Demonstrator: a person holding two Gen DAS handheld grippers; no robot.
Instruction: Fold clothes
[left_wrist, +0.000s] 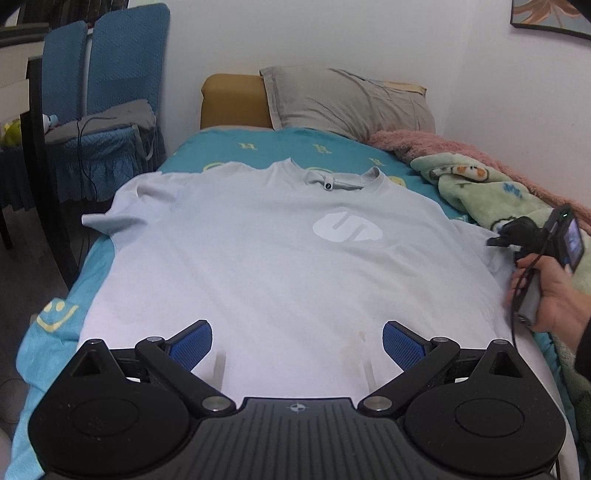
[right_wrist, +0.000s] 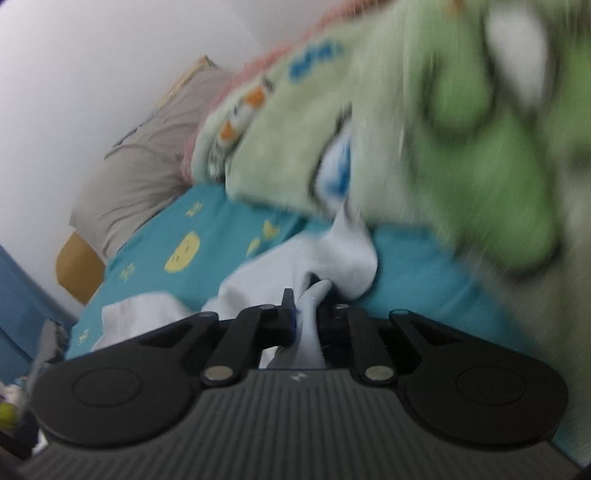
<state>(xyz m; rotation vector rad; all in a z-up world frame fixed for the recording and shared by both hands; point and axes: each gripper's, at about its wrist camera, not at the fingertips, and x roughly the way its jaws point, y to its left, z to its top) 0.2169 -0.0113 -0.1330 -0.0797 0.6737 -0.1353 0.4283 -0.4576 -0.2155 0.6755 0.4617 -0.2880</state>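
A pale grey T-shirt (left_wrist: 258, 266) with a white logo lies spread flat, front up, on the bed, collar at the far end. My left gripper (left_wrist: 297, 345) is open and empty over the shirt's hem, blue pads wide apart. My right gripper (left_wrist: 496, 242) is at the shirt's right sleeve. In the right wrist view the right gripper (right_wrist: 308, 314) is shut on the bunched sleeve fabric (right_wrist: 343, 258). That view is blurred.
The bed has a teal sheet (left_wrist: 207, 147) with yellow faces. A grey pillow (left_wrist: 347, 99) lies at the head. A green and pink blanket (left_wrist: 480, 192) is piled along the right side by the wall. Blue chairs (left_wrist: 110, 92) stand at the left.
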